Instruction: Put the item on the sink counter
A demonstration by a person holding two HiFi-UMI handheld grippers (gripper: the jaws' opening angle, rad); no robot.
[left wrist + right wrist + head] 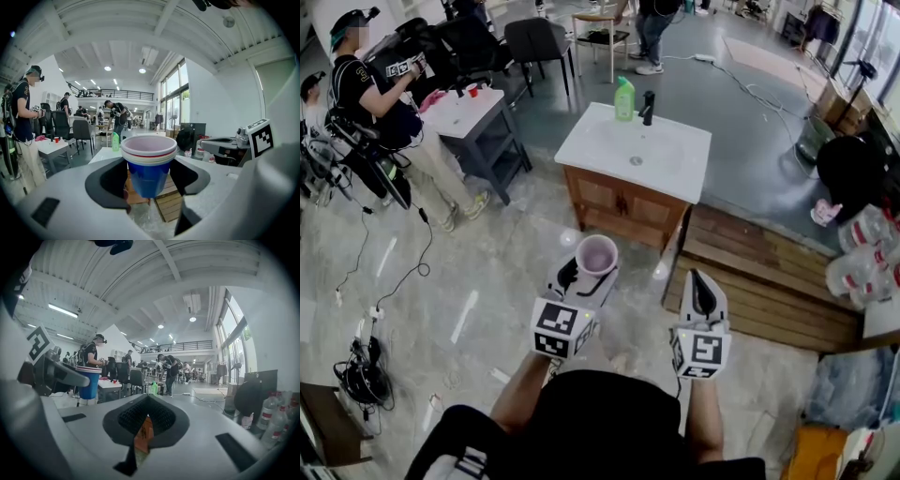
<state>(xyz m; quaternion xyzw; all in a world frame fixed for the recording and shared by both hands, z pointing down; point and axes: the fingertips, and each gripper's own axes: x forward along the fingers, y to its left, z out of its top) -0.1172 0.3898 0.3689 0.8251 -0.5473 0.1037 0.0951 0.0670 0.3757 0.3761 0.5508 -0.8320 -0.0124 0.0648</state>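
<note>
In the left gripper (149, 180) — stacked, tapered plastic cups (149, 161)

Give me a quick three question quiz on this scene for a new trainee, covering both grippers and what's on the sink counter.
1. True or false: the right gripper is holding something.
2. What stands beside the faucet on the sink counter? A: green bottle. B: red mug. C: plate.
3. Fill in: the left gripper is shut on the ___.

Key: 1 false, its jaws are together and empty. 2 A. 3 stacked cups.
</note>
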